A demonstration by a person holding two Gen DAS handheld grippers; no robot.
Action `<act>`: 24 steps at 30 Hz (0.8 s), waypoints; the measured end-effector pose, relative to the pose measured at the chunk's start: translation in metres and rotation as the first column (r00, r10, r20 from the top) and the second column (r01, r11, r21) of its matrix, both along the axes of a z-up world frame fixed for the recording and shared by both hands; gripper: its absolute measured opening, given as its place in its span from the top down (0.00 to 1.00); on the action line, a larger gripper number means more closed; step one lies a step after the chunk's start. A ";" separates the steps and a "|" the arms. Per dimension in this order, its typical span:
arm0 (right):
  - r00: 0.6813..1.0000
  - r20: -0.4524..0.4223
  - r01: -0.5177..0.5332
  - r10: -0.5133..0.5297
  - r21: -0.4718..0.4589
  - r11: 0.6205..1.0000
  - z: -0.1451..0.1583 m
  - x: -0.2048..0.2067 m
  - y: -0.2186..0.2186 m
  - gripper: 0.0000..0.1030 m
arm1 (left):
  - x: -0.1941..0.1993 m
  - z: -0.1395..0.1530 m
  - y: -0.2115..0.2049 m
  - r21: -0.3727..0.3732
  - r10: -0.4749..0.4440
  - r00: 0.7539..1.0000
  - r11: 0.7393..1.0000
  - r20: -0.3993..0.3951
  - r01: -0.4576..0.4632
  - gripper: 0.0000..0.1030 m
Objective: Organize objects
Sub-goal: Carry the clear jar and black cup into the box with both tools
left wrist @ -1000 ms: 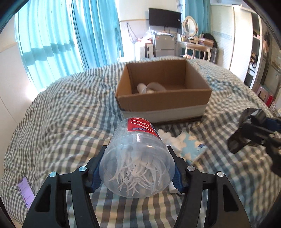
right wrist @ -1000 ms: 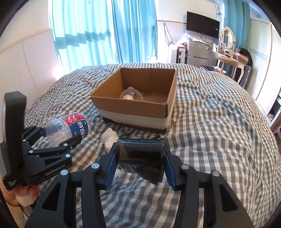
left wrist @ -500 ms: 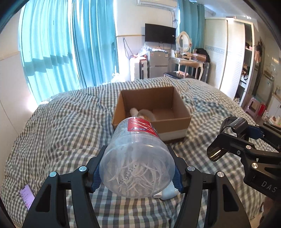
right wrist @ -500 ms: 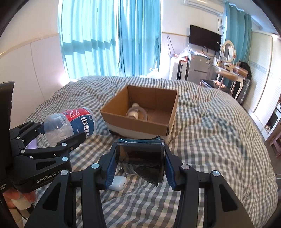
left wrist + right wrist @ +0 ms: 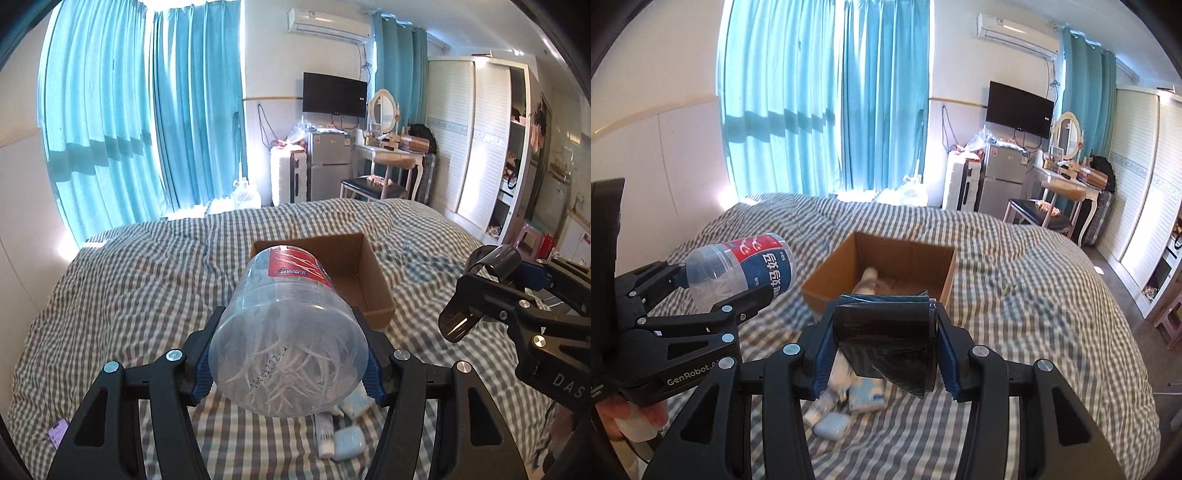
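1. You are holding both loads high over the bed (image 5: 1015, 258), with open room all round; the box (image 5: 882, 273) is lying ahead and below.
2. Your left gripper (image 5: 288, 354) fingers are clamping the jar (image 5: 288, 332) across its smooth round wall; it could be slipping if you tilt it.
3. Your right gripper (image 5: 884, 350) fingers are pinching the black roll (image 5: 886, 332); its loose flap could be snagging the box rim.
4. Small items (image 5: 846, 402) are lying just below; a dropped load could be scattering them.
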State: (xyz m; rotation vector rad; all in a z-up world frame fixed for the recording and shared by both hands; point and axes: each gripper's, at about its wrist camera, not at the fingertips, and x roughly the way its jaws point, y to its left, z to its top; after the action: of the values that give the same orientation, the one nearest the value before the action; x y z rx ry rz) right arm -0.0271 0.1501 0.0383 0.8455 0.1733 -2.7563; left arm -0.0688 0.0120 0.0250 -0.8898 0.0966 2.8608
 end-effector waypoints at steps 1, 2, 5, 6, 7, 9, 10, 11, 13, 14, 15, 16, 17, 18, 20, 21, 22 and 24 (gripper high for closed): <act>1.000 -0.004 0.003 -0.003 -0.001 1.000 0.004 -0.008 0.000 0.54 | -0.008 0.003 0.001 -0.005 0.000 1.000 1.000 -0.004 0.000 0.37; 1.000 -0.005 0.005 -0.005 -0.002 1.000 0.006 -0.014 0.000 0.54 | -0.014 0.006 0.002 -0.007 -0.001 1.000 1.000 -0.008 0.001 0.37; 1.000 -0.003 0.007 -0.007 -0.010 1.000 0.013 -0.040 -0.003 0.54 | -0.038 0.010 0.003 -0.009 -0.002 1.000 1.000 -0.009 0.002 0.37; 1.000 -0.001 0.006 -0.006 -0.011 1.000 0.013 -0.048 -0.004 0.54 | -0.044 0.010 0.004 -0.009 0.000 1.000 1.000 -0.008 0.000 0.37; 1.000 0.003 0.005 -0.005 -0.013 1.000 0.014 -0.058 -0.006 0.54 | -0.052 0.010 0.004 -0.008 0.000 1.000 1.000 -0.006 0.000 0.37; 1.000 0.014 0.004 -0.004 -0.013 1.000 0.013 -0.080 -0.009 0.54 | -0.069 0.007 0.003 -0.006 0.000 1.000 1.000 0.000 0.000 0.37; 1.000 0.019 0.005 -0.005 -0.011 1.000 0.012 -0.090 -0.009 0.54 | -0.078 0.005 0.002 -0.006 0.003 1.000 1.000 0.006 -0.003 0.37; 1.000 0.024 0.006 -0.006 -0.008 1.000 0.010 -0.099 -0.009 0.54 | -0.085 0.003 0.002 -0.006 0.003 1.000 1.000 0.010 -0.002 0.37; 0.999 0.040 0.007 -0.007 -0.001 1.000 0.006 -0.120 -0.011 0.54 | -0.100 -0.003 0.001 -0.006 0.000 1.000 1.000 0.020 0.001 0.37; 0.999 0.046 0.007 -0.007 0.001 1.000 0.003 -0.128 -0.012 0.54 | -0.111 -0.009 0.000 -0.007 -0.002 1.000 1.000 0.029 0.003 0.37; 0.998 0.055 0.007 -0.007 0.003 1.000 0.000 -0.139 -0.014 0.54 | -0.117 -0.013 0.000 -0.010 -0.003 0.999 1.000 0.036 0.003 0.37; 0.998 0.063 0.008 -0.008 0.006 1.000 -0.003 -0.149 -0.017 0.54 | -0.124 -0.017 0.000 -0.012 -0.003 0.999 1.000 0.044 0.003 0.37; 0.998 0.069 0.008 -0.008 0.008 1.000 -0.007 -0.157 -0.018 0.54 | -0.134 -0.024 0.000 -0.013 -0.003 0.999 1.000 0.055 0.004 0.37; 0.997 0.076 0.009 -0.010 0.012 1.000 -0.011 -0.166 -0.019 0.54 | -0.140 -0.027 0.002 -0.012 -0.004 0.998 1.000 0.061 0.005 0.37; 0.996 0.091 0.012 -0.014 0.019 1.000 -0.020 -0.184 -0.020 0.54 | -0.156 -0.037 0.004 -0.007 -0.009 0.997 1.000 0.076 0.010 0.37; 0.995 0.101 0.013 -0.015 0.021 1.000 -0.024 -0.192 -0.021 0.54 | -0.162 -0.041 0.006 -0.006 -0.012 0.997 1.000 0.080 0.013 0.37; 0.993 0.113 0.013 -0.016 0.023 1.000 -0.030 -0.202 -0.021 0.54 | -0.169 -0.045 0.007 -0.007 -0.016 0.996 1.000 0.084 0.016 0.37; 0.991 0.133 0.015 -0.019 0.030 0.999 -0.041 -0.219 -0.021 0.54 | -0.181 -0.053 0.011 -0.016 -0.022 0.996 1.000 0.088 0.024 0.37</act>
State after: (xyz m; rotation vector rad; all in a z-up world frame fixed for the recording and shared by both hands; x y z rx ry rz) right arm -0.2464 0.1289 -0.0023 1.0386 0.1816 -2.7071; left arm -0.2500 0.0229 -0.0278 -1.0100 0.1208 2.7990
